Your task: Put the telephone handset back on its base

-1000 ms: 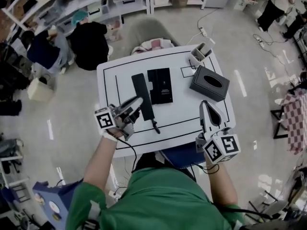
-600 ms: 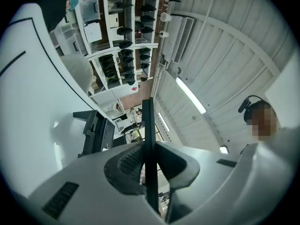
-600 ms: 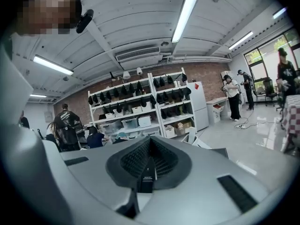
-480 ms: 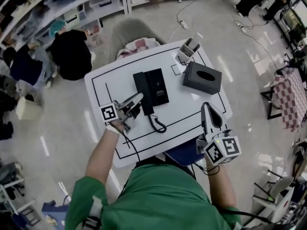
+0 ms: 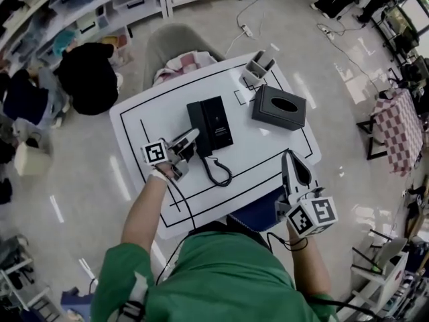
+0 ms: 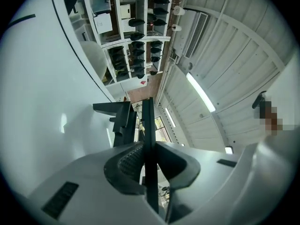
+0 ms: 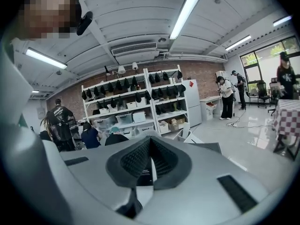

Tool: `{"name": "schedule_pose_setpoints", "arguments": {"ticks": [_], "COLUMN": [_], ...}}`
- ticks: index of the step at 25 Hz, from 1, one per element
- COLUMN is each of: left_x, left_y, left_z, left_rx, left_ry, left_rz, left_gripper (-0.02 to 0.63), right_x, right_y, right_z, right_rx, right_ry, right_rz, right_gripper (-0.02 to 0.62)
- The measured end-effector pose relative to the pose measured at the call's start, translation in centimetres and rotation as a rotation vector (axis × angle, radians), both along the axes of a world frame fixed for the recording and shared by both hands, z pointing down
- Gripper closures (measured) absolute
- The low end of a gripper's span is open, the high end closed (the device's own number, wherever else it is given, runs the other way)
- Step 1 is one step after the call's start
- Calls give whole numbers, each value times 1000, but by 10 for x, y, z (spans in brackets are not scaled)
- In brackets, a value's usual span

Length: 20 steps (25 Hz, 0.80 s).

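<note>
**A:** Where is the handset [image 5: 199,129] at this moment?

**B:** It lies lengthwise along the left side of its base [image 5: 221,119], on the white surface [image 5: 144,116]. One second earlier it lay flat on the surface beside the base, clearly apart from it. It has since been carried across.

**A:** How is it held?

**B:** The left gripper [image 5: 190,141] has its jaws clamped on the handset's near end. The left gripper view shows its thin dark edge pinched between the pads [image 6: 129,161]. The right gripper [image 5: 289,158] hovers at the surface's near right edge, jaws pressed together on nothing.

**A:** What does this mean for the task?

**B:** Placement appears nearly complete. Whether the handset is fully seated cannot be told from above, and it has not yet been released. The coiled cord [image 5: 218,172] trails toward the near side, clear of the base.
</note>
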<state>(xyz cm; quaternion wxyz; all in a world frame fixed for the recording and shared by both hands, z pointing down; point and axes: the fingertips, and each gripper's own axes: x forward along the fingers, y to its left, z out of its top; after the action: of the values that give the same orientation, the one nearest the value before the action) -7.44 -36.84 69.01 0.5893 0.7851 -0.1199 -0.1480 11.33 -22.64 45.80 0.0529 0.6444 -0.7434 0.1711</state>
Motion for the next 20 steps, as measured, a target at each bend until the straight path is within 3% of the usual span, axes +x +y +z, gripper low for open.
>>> {"name": "schedule_pose_setpoints", "arguments": {"ticks": [11, 16, 20], "left_x": [16, 10, 14], "left_y": [-10, -10, -17], "left_z": [15, 38, 34], "left_rx": [-32, 6, 15], "left_ry": [24, -124, -134], "left_rz": [-12, -9, -26], "left_gripper": [522, 522, 520], "right_x": [1, -3, -4], "right_y": [-6, -7, -10], "right_z": [4, 5, 6], "right_rx": [-31, -35, -32], "right_ry": [7, -2, -10], "right_rz": [-11, -23, -27], "right_gripper": [572, 572, 572]}}
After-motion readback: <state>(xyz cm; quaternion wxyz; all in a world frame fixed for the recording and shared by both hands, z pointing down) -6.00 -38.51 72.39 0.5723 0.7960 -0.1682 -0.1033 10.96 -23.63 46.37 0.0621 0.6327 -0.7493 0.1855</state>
